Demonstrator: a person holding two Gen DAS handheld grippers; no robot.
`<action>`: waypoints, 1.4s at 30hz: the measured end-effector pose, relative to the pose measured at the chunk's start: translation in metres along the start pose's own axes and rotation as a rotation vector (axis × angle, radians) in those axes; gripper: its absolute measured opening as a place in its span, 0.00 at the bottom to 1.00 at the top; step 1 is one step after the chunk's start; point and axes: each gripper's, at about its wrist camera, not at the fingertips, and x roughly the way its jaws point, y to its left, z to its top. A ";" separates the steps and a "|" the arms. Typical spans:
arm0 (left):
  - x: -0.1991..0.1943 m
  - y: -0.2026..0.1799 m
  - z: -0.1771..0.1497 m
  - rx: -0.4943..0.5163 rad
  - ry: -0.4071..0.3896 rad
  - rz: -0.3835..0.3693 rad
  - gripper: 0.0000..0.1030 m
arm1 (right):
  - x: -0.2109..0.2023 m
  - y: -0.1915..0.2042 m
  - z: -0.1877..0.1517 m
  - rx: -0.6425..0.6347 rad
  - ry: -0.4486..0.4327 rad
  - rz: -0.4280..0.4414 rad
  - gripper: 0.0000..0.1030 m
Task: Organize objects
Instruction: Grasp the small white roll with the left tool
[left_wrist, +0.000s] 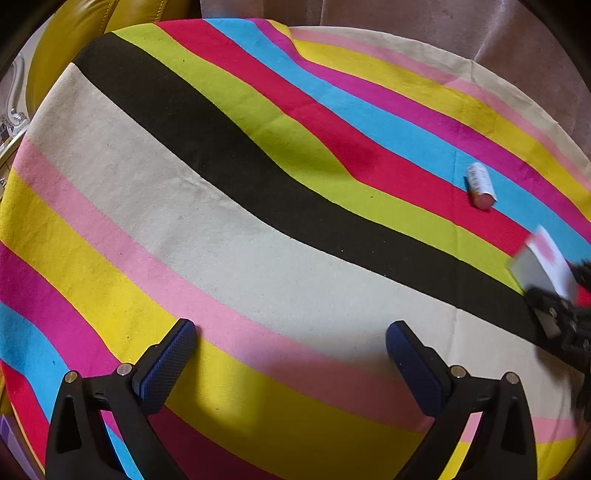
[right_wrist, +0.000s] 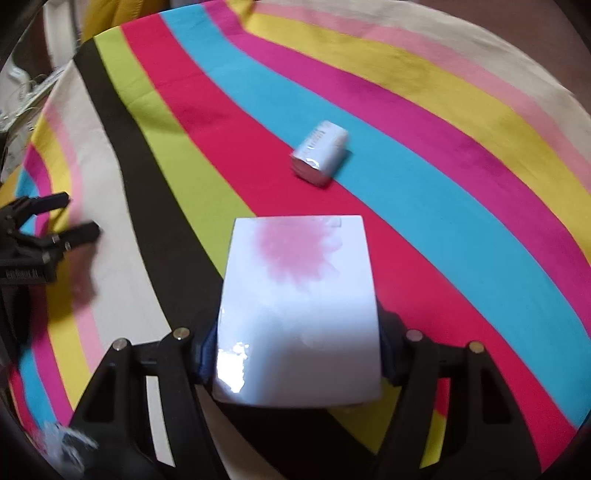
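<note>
White box w/ pink flower (right_wrist: 299, 306) is clamped between the right gripper (right_wrist: 299, 354) pads at frame bottom-centre, presumably for repositioning. Small wrapped pack (right_wrist: 320, 157) lies upper-centre on the striped cloth (right_wrist: 443, 206). Left gripper (left_wrist: 291, 354) is held spread wide, nothing between.

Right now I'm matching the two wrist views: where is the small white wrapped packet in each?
Left wrist: small white packet at right of centre, on the blue-red stripe border.
Right wrist: packet above centre, beyond the held white box.
Shared landmark: the black stripe of the cloth.
</note>
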 end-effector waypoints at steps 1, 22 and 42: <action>0.000 0.000 -0.002 -0.012 0.011 0.005 1.00 | -0.007 -0.006 -0.011 0.031 -0.002 -0.023 0.67; 0.037 -0.156 0.071 0.253 -0.044 -0.182 0.28 | -0.028 -0.038 -0.044 0.260 -0.054 -0.161 0.68; -0.033 -0.069 -0.033 0.137 -0.082 -0.099 0.28 | -0.024 -0.053 -0.056 0.260 -0.056 -0.159 0.68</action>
